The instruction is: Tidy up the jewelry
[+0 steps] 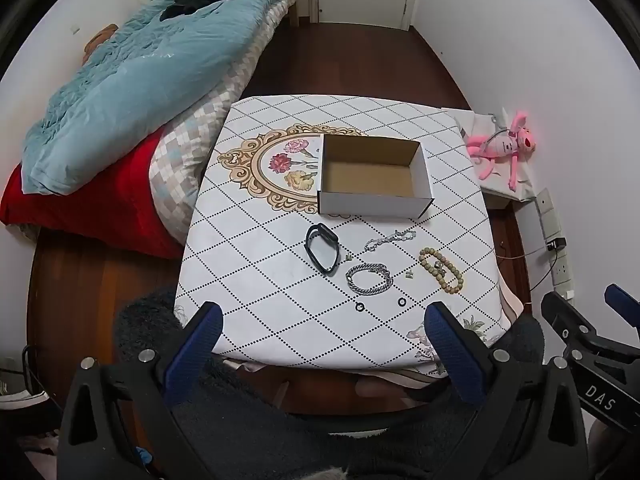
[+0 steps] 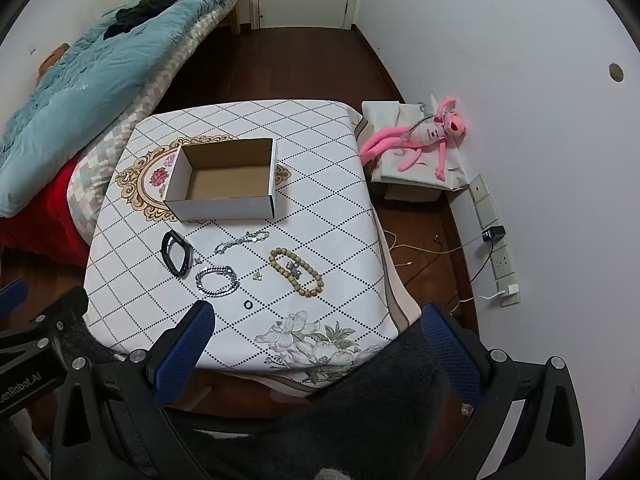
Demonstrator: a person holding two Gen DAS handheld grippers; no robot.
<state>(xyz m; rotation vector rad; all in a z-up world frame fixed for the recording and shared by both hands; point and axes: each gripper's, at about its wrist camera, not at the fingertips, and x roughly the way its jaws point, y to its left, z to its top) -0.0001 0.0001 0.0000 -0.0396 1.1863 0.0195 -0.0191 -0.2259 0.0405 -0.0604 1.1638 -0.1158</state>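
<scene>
An empty cardboard box [image 1: 374, 176] [image 2: 224, 184] stands on the table with the diamond-pattern cloth [image 1: 248, 264] [image 2: 132, 264]. In front of it lie a black watch band [image 1: 321, 253] [image 2: 175, 253], a thin silver chain [image 1: 390, 239] [image 2: 242, 241], a thick silver bracelet [image 1: 369, 279] [image 2: 218, 276], a wooden bead bracelet [image 1: 441, 271] [image 2: 296, 271], two black rings [image 1: 360, 307] [image 1: 401, 302] and small charms [image 1: 409, 275] [image 2: 257, 277]. My left gripper [image 1: 322, 326] and right gripper [image 2: 316, 328] hover wide open above the table's near edge, holding nothing.
A bed with a teal quilt [image 1: 132, 76] and red blanket [image 1: 80, 208] flanks the table's left. A pink plush toy [image 1: 504, 148] [image 2: 424, 136] lies on a low box at right, with wall sockets [image 2: 500, 240] and cables beyond. A dark fuzzy garment [image 2: 360, 412] covers the foreground.
</scene>
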